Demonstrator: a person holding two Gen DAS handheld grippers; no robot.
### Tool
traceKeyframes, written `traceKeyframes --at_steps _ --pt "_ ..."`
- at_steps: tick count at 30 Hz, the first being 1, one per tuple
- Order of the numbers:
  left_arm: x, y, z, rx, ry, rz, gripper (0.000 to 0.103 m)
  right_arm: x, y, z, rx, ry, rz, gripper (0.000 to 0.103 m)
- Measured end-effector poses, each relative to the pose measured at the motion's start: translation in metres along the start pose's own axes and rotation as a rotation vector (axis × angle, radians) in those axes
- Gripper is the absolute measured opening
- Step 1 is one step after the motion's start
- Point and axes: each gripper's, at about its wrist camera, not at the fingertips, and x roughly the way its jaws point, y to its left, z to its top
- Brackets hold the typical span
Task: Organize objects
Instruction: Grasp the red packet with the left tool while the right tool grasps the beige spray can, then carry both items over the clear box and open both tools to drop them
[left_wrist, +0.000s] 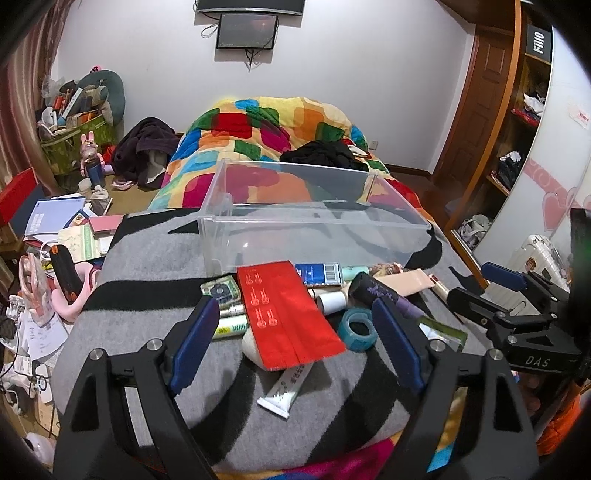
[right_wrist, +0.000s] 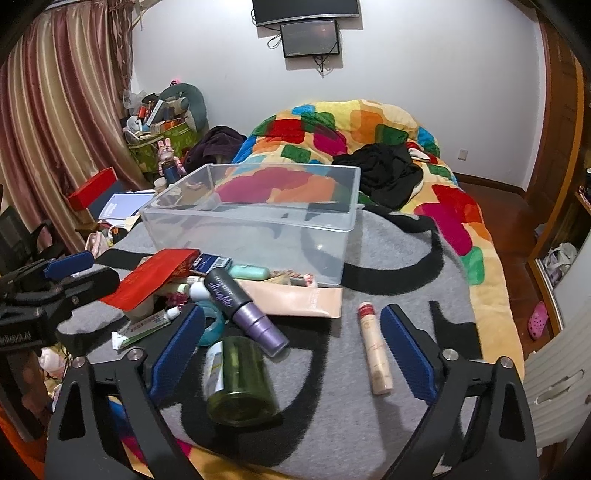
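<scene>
Toiletries pile (left_wrist: 295, 302) before clear bin (left_wrist: 314, 221); left gripper (left_wrist: 295, 343) & right gripper (right_wrist: 291, 350) tilted down, claws apart, empty. Cream tube (right_wrist: 373, 349) clear only in right view.

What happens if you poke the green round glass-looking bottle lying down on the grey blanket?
The green round bottle would probably roll, since it lies on its curved side. The soft grey blanket may slow it. It looks thick and glassy, so likely heavy and slippery for the open right gripper.

clear bin (right_wrist: 258, 225) open-topped, bare blanket (right_wrist: 388, 424) nearby, toiletry pile (right_wrist: 236, 295) crowding front
</scene>
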Motion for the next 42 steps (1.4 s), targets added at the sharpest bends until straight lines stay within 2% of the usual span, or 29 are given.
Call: traceKeyframes --at_steps 6,12,16,20,22,23,24,25,26,31,36,42 --pt "0.019 -0.004 0.016 0.041 0.030 0.022 0.085 0.005 -0.026 0.002 0.027 0.006 -0.040 0.081" --pt "0.059 -0.001 0.022 0.056 0.140 0.045 0.086 0.027 -0.056 -0.007 0.082 0.076 -0.045 0.067" --pt "0.083 0.012 0.016 0.009 0.213 0.043 0.086 0.043 -0.065 -0.016 0.079 0.146 -0.067 0.050" --pt "0.088 0.019 0.010 -0.028 0.220 0.047 0.085 0.055 -0.066 -0.024 0.071 0.180 -0.062 0.033" --pt "0.087 0.018 0.008 -0.023 0.212 0.060 0.080 0.057 -0.064 -0.025 0.060 0.161 -0.067 0.025" --pt "0.087 0.018 0.008 -0.023 0.208 0.067 0.075 0.057 -0.063 -0.025 0.056 0.156 -0.065 0.018" --pt "0.086 0.018 0.008 -0.023 0.204 0.067 0.069 0.057 -0.063 -0.026 0.057 0.155 -0.061 0.014" --pt "0.085 0.017 0.008 -0.024 0.201 0.058 0.066 0.056 -0.063 -0.026 0.057 0.154 -0.062 0.014" --pt "0.083 0.017 0.007 -0.025 0.202 0.048 0.056 0.055 -0.063 -0.027 0.062 0.155 -0.058 0.014" --pt "0.073 0.018 0.005 -0.021 0.185 0.043 0.055 0.046 -0.064 -0.025 0.076 0.138 -0.059 0.014" --pt "0.054 0.019 0.003 -0.023 0.150 0.034 0.054 0.028 -0.061 -0.011 0.090 0.077 -0.032 0.014" --pt "0.027 0.019 0.017 -0.036 0.062 0.019 0.054 0.009 -0.047 0.017 0.067 -0.011 0.005 0.014"
